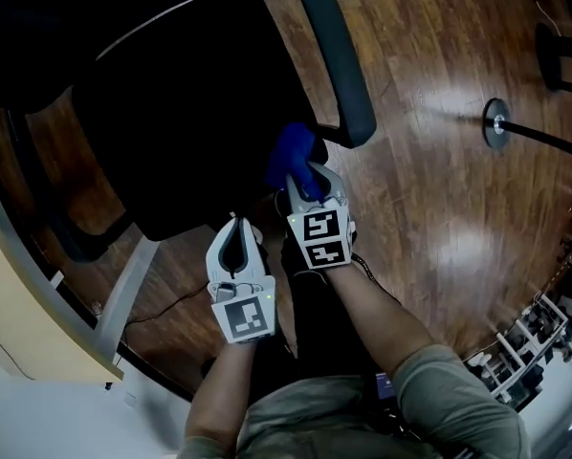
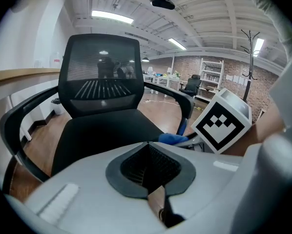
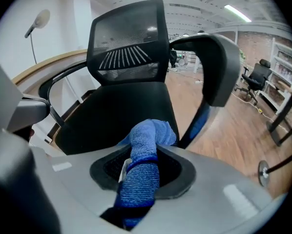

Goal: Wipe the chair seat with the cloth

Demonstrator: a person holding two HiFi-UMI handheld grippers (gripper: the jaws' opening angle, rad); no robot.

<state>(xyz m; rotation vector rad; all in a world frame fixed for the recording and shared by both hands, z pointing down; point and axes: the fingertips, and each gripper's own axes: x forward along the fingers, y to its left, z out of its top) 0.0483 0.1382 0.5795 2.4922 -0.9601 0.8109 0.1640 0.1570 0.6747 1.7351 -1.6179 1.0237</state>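
A black office chair fills the upper left of the head view, and its seat (image 1: 190,142) (image 2: 102,130) (image 3: 121,111) lies just ahead of both grippers. My right gripper (image 1: 305,175) (image 3: 143,172) is shut on a blue cloth (image 1: 294,151) (image 3: 146,150) (image 2: 173,139), which bunches out past the jaws over the seat's front right corner, beside the right armrest (image 1: 336,60) (image 3: 219,67). My left gripper (image 1: 236,228) (image 2: 148,167) hovers at the seat's front edge. Its jaws meet at the tips with nothing between them.
A pale desk edge (image 1: 18,304) runs along the left behind the chair's other armrest. A round stand base (image 1: 496,122) sits on the wooden floor to the right, a metal rack (image 1: 530,347) at the lower right, and a cable (image 1: 171,304) trails under the chair.
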